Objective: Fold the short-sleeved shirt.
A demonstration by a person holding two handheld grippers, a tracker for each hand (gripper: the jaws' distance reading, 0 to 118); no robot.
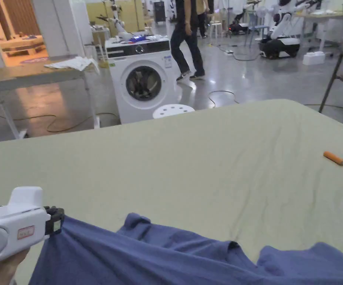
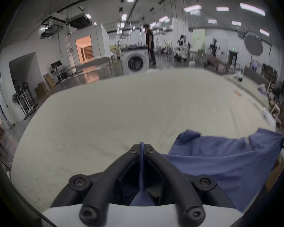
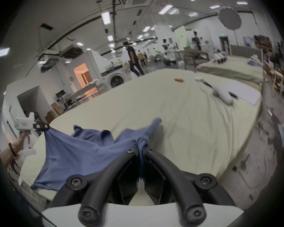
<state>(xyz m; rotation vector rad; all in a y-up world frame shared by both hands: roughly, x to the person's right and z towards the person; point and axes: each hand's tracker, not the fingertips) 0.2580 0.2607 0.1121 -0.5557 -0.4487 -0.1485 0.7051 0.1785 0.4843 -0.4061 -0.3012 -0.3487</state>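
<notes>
My left hand-held gripper clamped on one edge of the blue short-sleeved shirt, my right hand-held gripper pinching another edge, shirt stretched over the near cream surface, lower part cut off, orange object unidentifiable.

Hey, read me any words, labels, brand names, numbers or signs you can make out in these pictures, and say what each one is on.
No text here can be read.
Small red-bordered label on the left tongs' white body: too small and blurred.
Round badge and control panel on the washing machine: too small.
Green lit sign above the far door: blurred.
The blue shirt and the orange marker show no writing.
</notes>
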